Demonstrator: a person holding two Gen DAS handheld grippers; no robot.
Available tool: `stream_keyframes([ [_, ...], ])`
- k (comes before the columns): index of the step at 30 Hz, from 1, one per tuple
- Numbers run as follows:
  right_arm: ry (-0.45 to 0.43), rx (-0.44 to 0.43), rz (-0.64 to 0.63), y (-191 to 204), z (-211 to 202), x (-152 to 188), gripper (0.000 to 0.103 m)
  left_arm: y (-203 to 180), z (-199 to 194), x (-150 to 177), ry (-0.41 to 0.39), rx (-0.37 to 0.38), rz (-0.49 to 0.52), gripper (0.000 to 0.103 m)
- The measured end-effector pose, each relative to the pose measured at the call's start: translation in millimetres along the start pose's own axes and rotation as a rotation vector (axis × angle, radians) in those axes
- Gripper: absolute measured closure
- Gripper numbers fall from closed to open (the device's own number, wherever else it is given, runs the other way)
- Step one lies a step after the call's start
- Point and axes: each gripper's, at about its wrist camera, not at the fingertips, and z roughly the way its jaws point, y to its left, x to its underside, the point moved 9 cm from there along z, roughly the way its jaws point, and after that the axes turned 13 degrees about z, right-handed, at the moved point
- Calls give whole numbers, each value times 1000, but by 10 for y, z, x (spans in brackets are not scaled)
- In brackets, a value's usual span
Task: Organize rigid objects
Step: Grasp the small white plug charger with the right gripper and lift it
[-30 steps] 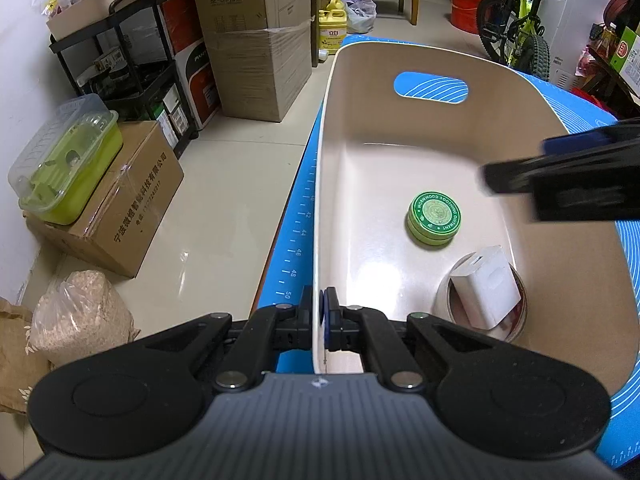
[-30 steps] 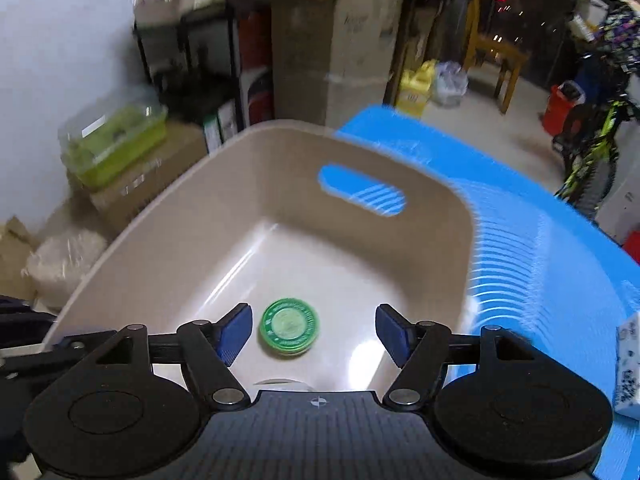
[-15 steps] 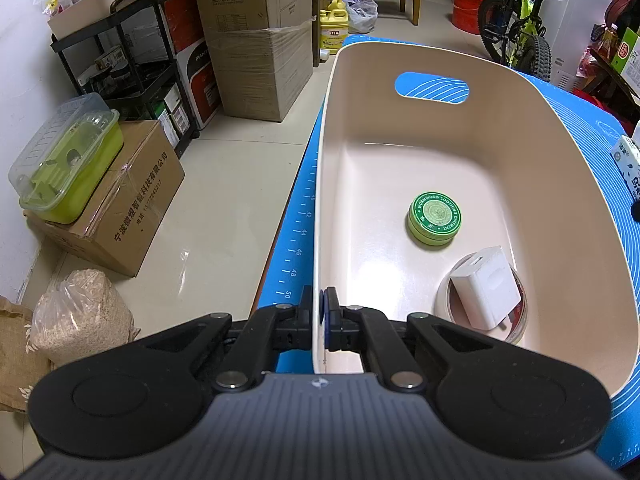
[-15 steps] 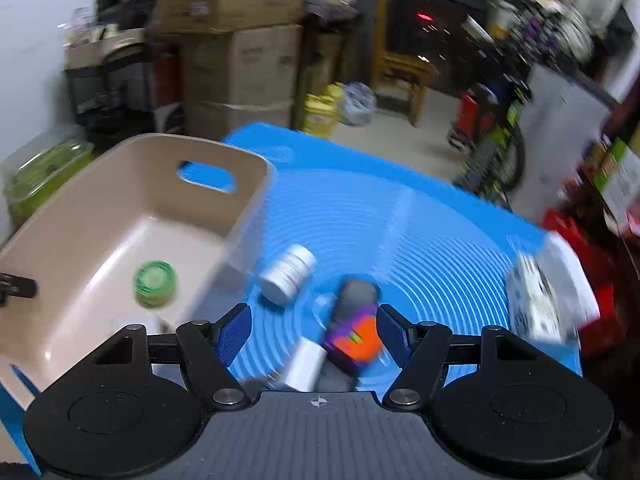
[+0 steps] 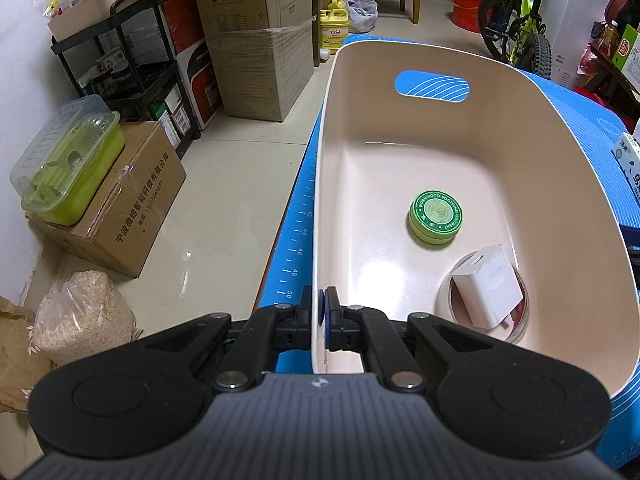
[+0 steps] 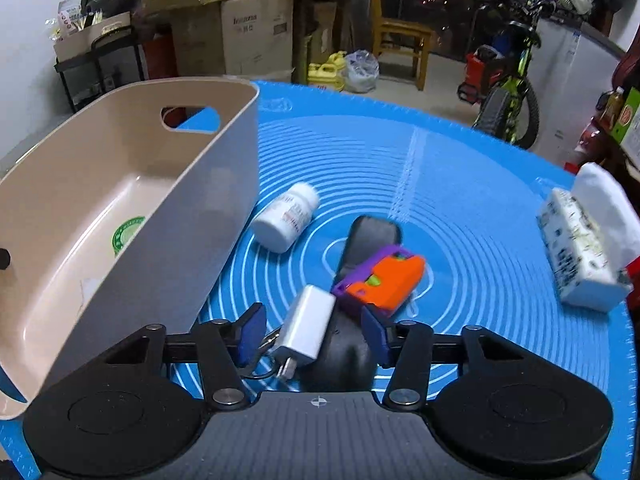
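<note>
My left gripper (image 5: 322,320) is shut on the near rim of the beige plastic bin (image 5: 560,184). Inside the bin lie a green round tin (image 5: 436,217) and a white charger block (image 5: 487,292) resting on a clear tape roll (image 5: 446,300). My right gripper (image 6: 314,334) is open, low over the blue mat (image 6: 460,184), its jaws either side of a white power adapter (image 6: 306,328). Beyond it lie an orange and purple toy (image 6: 380,278) on a black oblong case (image 6: 370,240), and a white pill bottle (image 6: 286,216) beside the bin (image 6: 168,240).
A tissue pack (image 6: 584,240) lies at the mat's right edge and shows in the left wrist view (image 5: 630,164). Left of the table are the floor, cardboard boxes (image 5: 132,200), a green lidded container (image 5: 68,160) and a black shelf. A bicycle (image 6: 508,92) stands behind.
My right gripper has swung from over the bin to the right and come down over the loose items on the mat, staying open. My left gripper has kept its hold on the bin rim.
</note>
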Motion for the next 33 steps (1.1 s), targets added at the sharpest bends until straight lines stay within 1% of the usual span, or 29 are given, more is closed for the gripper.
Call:
stream_keyframes([
  [6,15,-1,4,63,157,33,47,-5,8,-3,0,-2,2,97],
  [8,20,-1,9,73,204,42,52,-6,8,-3,1,-2,2,96],
  [12,16,20,-1,95,271,68,53,2,10,1,0,-6,6,96],
  [14,8,24,-16,121,279,64,57,0,10,-1,0,-6,5,96],
  [16,10,22,-21,141,297,64,69,-2,10,-1,0,-6,5,96],
  [19,5,31,-24,159,297,63,71,-1,11,-1,0,-6,5,96],
  [22,-3,29,-16,146,258,47,72,-6,10,0,0,-5,4,96],
  [25,-30,24,18,109,148,-35,72,-4,10,-1,0,-6,5,96],
  [33,-161,-18,62,178,-322,-367,72,-5,10,-1,0,-5,4,96],
])
